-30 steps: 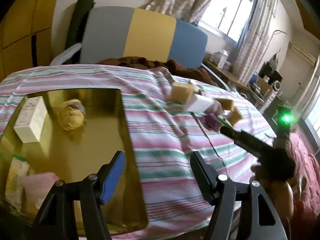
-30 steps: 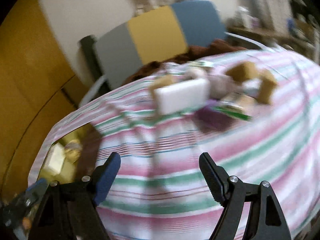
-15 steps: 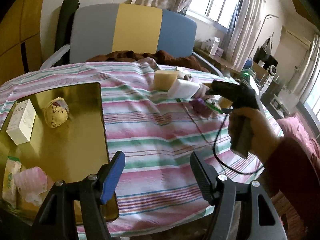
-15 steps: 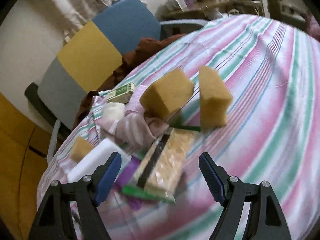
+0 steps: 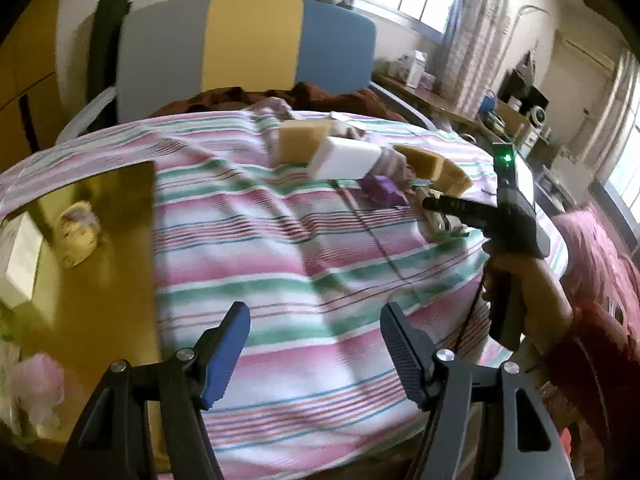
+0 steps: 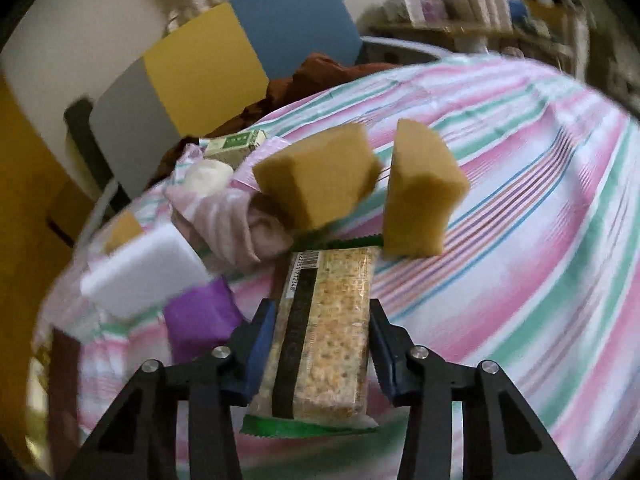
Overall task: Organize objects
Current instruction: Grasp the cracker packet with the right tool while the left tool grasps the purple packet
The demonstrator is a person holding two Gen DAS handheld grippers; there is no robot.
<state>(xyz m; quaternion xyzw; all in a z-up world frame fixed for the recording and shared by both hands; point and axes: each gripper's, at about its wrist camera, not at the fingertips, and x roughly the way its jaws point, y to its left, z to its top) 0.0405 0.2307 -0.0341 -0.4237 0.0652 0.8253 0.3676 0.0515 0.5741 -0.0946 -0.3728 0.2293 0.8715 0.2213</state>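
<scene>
Right gripper (image 6: pixel 322 336) jaws closing around a cracker pack (image 6: pixel 324 328) lying on the striped cloth (image 6: pixel 520 240) near the pile; pads about touching. Left gripper (image 5: pixel 316 336) spread, empty, beside the gold tray (image 5: pixel 100 272). Tray holds roughly four items, blurred; task looks partway. Left: three tan sponges (image 6: pixel 316 176), one white block (image 6: pixel 140 272), one purple packet (image 6: pixel 200 320), one green box (image 6: pixel 234 142), pink cloth (image 6: pixel 224 220).

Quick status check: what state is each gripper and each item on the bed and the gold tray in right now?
Right gripper: jaws closing around the cracker pack.
Cracker pack: lying flat on the striped sheet, between the jaws.
Left gripper: open, nothing in it.
White block: lying tilted in the pile.
Purple packet: on the sheet, beside the pack.
Two yellow sponges: standing on edge.
Gold tray: partly filled.
</scene>
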